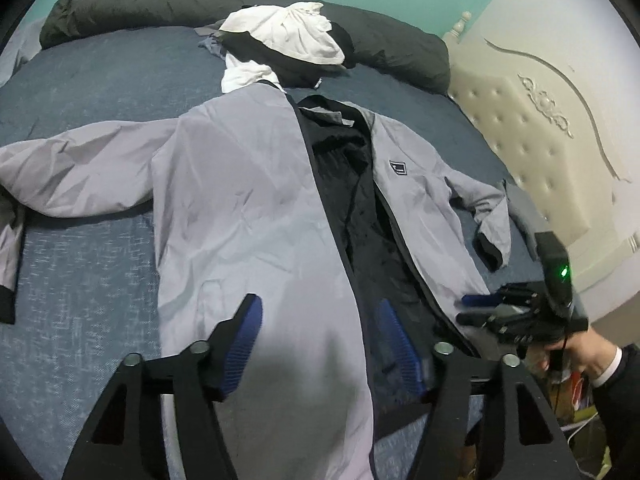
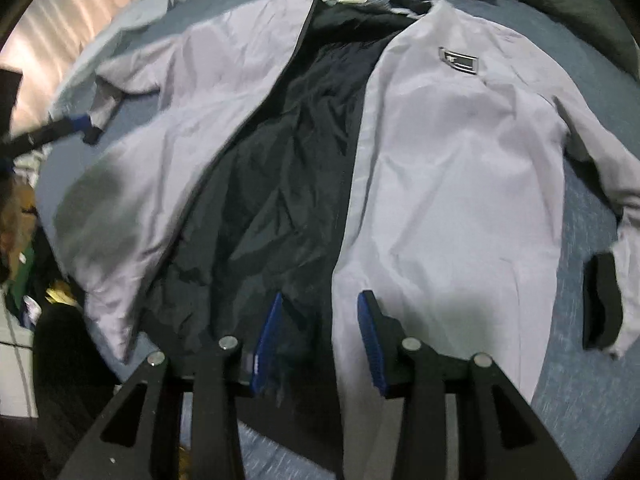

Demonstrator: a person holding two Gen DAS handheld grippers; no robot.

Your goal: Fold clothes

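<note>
Grey jacket (image 1: 248, 200) lies face up and unzipped on a blue bedspread (image 1: 92, 76), dark lining (image 1: 356, 216) showing down the middle. In the left wrist view, from the left: one sleeve (image 1: 76, 168) stretched out toward the picture's edge, its black cuff (image 1: 8, 304) at the far left; then the wide front panel; then the lining; then the narrower panel with a small dark badge (image 1: 398, 168); then the other sleeve bent back on itself, black cuff (image 1: 490, 252) lying on the bedspread. Left gripper (image 1: 320, 344) hovers above the hem, blue pads spread wide, nothing between them touching. Further right, the right gripper (image 1: 476, 308) held by a hand (image 1: 580, 354) in a dark sleeve, fingers slightly parted near the hem's corner; whether they touch cloth cannot be told there. Right wrist view, blurred: its pads (image 2: 370, 344) partly spread over the zipper edge, not pinching. Beyond the collar, a pile of white and dark clothes (image 1: 288, 36), a dark rolled duvet (image 1: 152, 0), a cream tufted headboard (image 1: 532, 120) at the right
</note>
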